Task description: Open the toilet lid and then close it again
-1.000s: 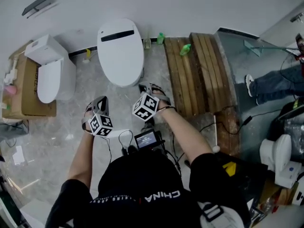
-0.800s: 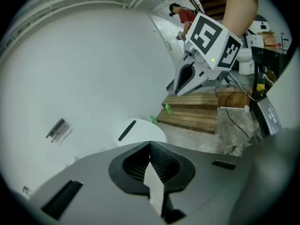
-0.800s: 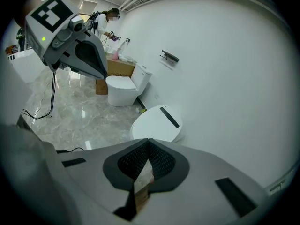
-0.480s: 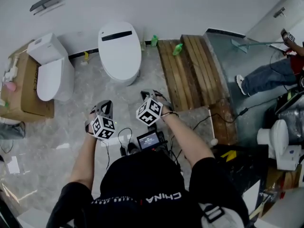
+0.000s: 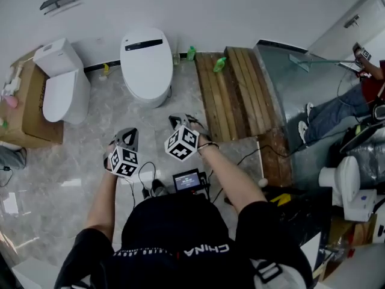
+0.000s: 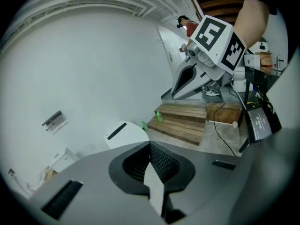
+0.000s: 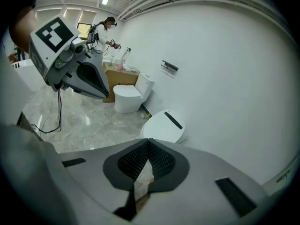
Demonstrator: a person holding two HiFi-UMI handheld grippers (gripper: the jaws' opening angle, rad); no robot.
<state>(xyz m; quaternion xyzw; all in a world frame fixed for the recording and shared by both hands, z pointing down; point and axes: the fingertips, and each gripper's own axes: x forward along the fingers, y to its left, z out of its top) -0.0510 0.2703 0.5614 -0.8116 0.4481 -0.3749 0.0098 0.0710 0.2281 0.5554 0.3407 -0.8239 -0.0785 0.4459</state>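
- Both forearms reach forward side by side; the left gripper [image 5: 127,136] and the right gripper [image 5: 178,121] tilt downward, jaws pressed together, empty.
- The toilet lid [image 5: 146,65] lies closed, well ahead of them.

white wall [image 5: 240,5] | grey floor [image 5: 66,161], possibly marble | wooden platform [image 5: 231,95] | cardboard box [image 5: 27,120]

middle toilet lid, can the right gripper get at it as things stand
Probably yes, after moving closer. Only bare floor lies between the right gripper and the closed lid, with nothing in the way. The gripper hangs apart from it, and its jaws are shut.
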